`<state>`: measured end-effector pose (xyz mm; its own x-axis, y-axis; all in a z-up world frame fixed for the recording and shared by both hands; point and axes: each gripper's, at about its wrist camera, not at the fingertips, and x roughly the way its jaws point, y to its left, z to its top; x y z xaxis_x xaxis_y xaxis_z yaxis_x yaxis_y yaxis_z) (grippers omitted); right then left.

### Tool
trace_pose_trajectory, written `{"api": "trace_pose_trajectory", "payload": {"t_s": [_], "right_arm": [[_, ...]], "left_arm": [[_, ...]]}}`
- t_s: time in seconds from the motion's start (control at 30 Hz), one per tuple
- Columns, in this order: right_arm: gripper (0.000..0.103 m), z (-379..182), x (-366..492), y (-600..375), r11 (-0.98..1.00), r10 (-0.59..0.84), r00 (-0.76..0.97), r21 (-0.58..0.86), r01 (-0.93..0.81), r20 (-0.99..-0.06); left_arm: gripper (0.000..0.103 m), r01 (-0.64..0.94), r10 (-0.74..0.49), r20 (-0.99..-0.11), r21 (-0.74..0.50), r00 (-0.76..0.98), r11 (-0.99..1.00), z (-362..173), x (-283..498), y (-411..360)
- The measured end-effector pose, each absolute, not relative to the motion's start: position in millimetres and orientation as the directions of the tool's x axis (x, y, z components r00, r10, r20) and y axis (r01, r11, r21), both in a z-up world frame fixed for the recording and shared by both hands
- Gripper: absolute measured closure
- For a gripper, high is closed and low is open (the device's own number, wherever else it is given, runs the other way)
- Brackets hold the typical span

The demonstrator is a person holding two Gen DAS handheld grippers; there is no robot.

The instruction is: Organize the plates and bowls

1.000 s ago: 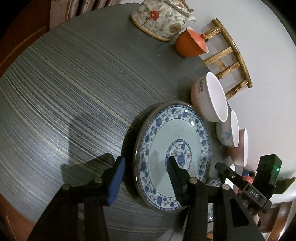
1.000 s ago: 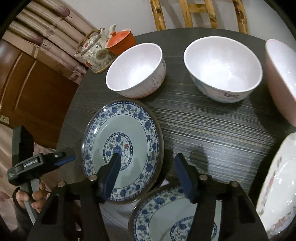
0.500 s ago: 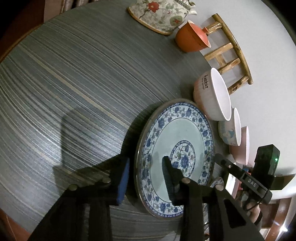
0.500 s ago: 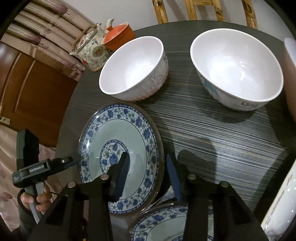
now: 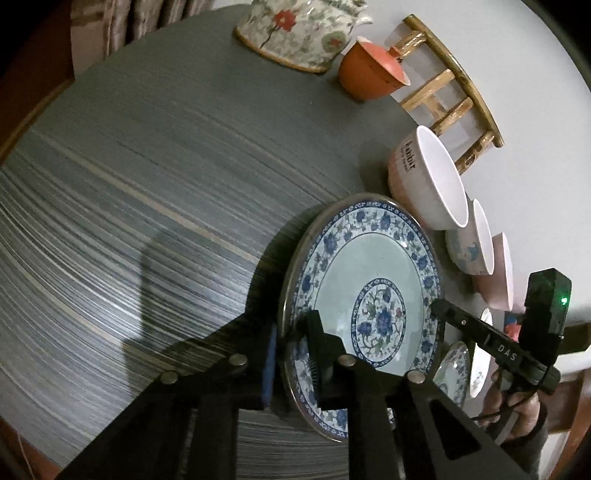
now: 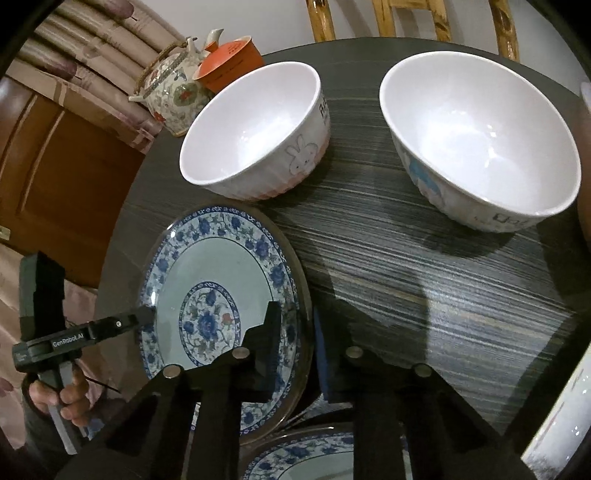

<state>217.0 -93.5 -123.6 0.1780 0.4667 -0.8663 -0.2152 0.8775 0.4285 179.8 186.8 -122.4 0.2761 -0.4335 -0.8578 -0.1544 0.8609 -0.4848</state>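
Note:
A blue-and-white floral plate (image 5: pixel 373 280) (image 6: pixel 221 280) lies on the dark striped table. My left gripper (image 5: pixel 291 343) is shut on the plate's left rim, one finger over it and one under. My right gripper (image 6: pixel 297 332) is shut on the plate's opposite rim in the same way. A white rabbit bowl (image 6: pixel 255 125) (image 5: pixel 428 181) and a second white bowl (image 6: pixel 480 140) (image 5: pixel 472 243) stand behind the plate. A pink bowl (image 5: pixel 498 273) follows them. A second blue-patterned plate (image 6: pixel 310 458) lies just below the right gripper.
A floral teapot (image 5: pixel 299 29) (image 6: pixel 170 88) and an orange cup (image 5: pixel 369 70) (image 6: pixel 229 62) stand at the table's far edge. A wooden chair (image 5: pixel 447 92) is behind them. A white flowered plate (image 6: pixel 557 424) lies at the right edge. The table (image 5: pixel 147 184) extends left.
Both grippers have moved in onto the blue-and-white plate and closed from open onto its opposite rims.

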Motion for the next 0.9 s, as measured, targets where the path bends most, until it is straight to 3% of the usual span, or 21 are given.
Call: {"api": "trace_pose_trajectory", "payload": {"t_s": [0.4, 0.9], "right_arm": [[0.09, -108.2, 199.6, -66.5, 0.881, 0.45, 0.196, 0.398, -0.256, -0.871], [0.09, -117.8, 179.6, -43.8, 0.879, 0.463, 0.188, 0.422, -0.222, -0.866]], "left_arm": [[0.087, -0.13, -0.373, -0.876, -0.426, 0.305, 0.895, -99.5, 178.7, 222.4], [0.086, -0.112, -0.332, -0.894, -0.379, 0.301, 0.919, -111.9, 181.6, 247.2]]}}
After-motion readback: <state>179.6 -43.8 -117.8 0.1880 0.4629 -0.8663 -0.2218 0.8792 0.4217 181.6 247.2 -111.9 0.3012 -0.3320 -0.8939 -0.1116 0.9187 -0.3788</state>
